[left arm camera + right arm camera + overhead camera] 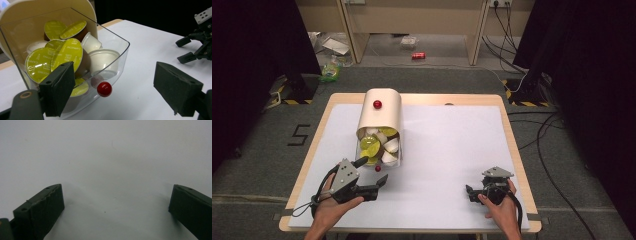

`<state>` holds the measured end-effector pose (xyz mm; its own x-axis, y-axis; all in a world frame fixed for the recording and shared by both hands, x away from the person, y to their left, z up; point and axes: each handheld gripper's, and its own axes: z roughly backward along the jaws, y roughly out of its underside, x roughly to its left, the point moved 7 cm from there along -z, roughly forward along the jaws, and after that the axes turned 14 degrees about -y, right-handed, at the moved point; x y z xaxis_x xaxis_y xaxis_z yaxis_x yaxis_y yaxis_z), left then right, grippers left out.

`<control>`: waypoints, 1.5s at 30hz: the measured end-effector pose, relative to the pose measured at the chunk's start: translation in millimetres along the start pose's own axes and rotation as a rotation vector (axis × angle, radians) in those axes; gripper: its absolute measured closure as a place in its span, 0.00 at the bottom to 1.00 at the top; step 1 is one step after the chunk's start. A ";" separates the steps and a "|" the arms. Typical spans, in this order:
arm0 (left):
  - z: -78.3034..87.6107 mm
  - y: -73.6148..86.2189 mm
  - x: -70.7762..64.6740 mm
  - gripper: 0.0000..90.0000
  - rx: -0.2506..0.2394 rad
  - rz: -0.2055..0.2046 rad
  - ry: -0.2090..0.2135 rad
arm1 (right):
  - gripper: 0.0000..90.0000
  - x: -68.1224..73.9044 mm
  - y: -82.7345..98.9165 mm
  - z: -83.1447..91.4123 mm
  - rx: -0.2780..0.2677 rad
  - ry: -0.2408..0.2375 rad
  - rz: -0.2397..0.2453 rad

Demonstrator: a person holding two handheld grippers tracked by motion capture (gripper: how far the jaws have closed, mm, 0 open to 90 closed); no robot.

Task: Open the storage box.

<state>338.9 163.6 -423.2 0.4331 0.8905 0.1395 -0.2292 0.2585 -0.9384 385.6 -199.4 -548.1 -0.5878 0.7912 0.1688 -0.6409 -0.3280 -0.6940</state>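
A cream holder (381,120) with a clear drawer (110,62) is seen toward the far left of the surface (447,150), the drawer's open end turned toward the person. The drawer is packed with capsules (62,53), green-lidded and white, piled against its clear wall. A red knob (104,89) sits on the drawer's front wall; a second red knob (377,104) shows on the holder's top.

The left gripper (373,176) is held just before the drawer, its jaws spread wide. One jaw is set at the drawer's near rim, the other stands clear over bare surface, and the front knob lies between them, untouched.

The right gripper (473,192) is held well apart from the holder, near the surface's near right corner, low over the bare white sheet, jaws wide apart and holding nothing. Between it and the holder a broad stretch of surface is left open. The sheet's edges lie just inside the wooden border.
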 end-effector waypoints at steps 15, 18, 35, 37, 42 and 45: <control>5.2 4.8 -3.6 0.19 0.006 -0.002 0.001 | 0.00 -0.1 0.0 0.1 0.001 0.001 0.001; 5.6 5.1 -3.9 0.19 0.006 -0.002 0.002 | 0.00 -0.1 0.0 0.1 0.001 0.001 0.001; 8.9 8.3 -6.4 0.19 0.022 -0.007 0.007 | 0.00 -0.2 0.0 0.1 0.001 0.001 0.001; 8.8 7.9 -6.3 0.19 0.023 -0.005 0.008 | 0.00 -0.1 0.0 0.1 0.001 0.000 0.001; 8.2 6.1 -3.9 0.19 0.026 0.003 0.006 | 0.00 -0.1 0.0 0.1 0.000 0.000 0.001; 7.9 2.6 -1.0 0.19 0.015 0.011 -0.001 | 0.00 -0.1 0.0 0.1 0.001 0.001 0.001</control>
<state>330.9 166.3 -423.2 0.4298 0.8936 0.1299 -0.2467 0.2546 -0.9351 385.7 -199.6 -548.0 -0.5880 0.7913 0.1679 -0.6408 -0.3290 -0.6936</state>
